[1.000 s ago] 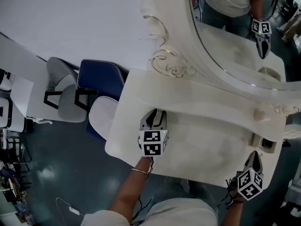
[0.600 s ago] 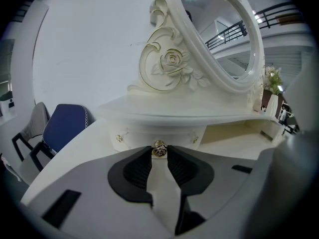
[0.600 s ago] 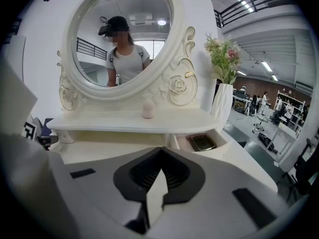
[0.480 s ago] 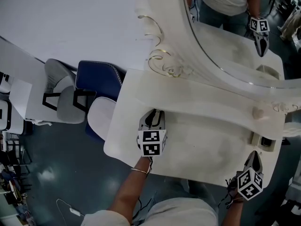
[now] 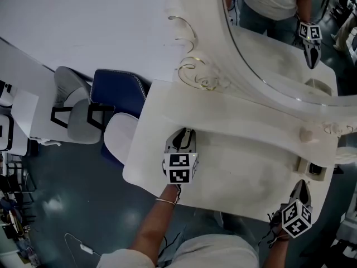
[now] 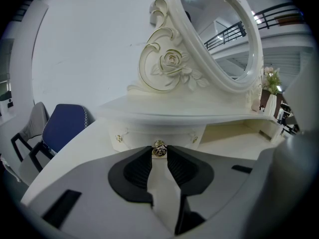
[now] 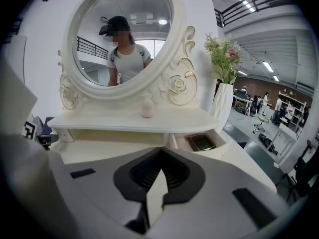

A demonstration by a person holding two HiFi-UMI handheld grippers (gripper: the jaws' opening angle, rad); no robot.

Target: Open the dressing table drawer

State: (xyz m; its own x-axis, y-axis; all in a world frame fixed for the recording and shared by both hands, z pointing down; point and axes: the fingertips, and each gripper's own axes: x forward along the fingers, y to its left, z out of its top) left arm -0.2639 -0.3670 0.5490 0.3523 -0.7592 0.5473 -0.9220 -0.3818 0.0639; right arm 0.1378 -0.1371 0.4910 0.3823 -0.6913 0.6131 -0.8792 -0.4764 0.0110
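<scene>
Drawer knob (image 6: 159, 149) is being pinched by the left tool (image 6: 159, 152), its jaws having just been closing narrow, so a straight pull toward six o'clock is probably being called for.

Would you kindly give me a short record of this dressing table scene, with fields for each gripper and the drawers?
Furniture: white dressing table with oval mirror
Left gripper: jaws have just been closing, now gripping the small round metal drawer knob
Left drawer: shut
Right gripper: shut, empty
Right drawer: pulled out, dark tray inside
</scene>
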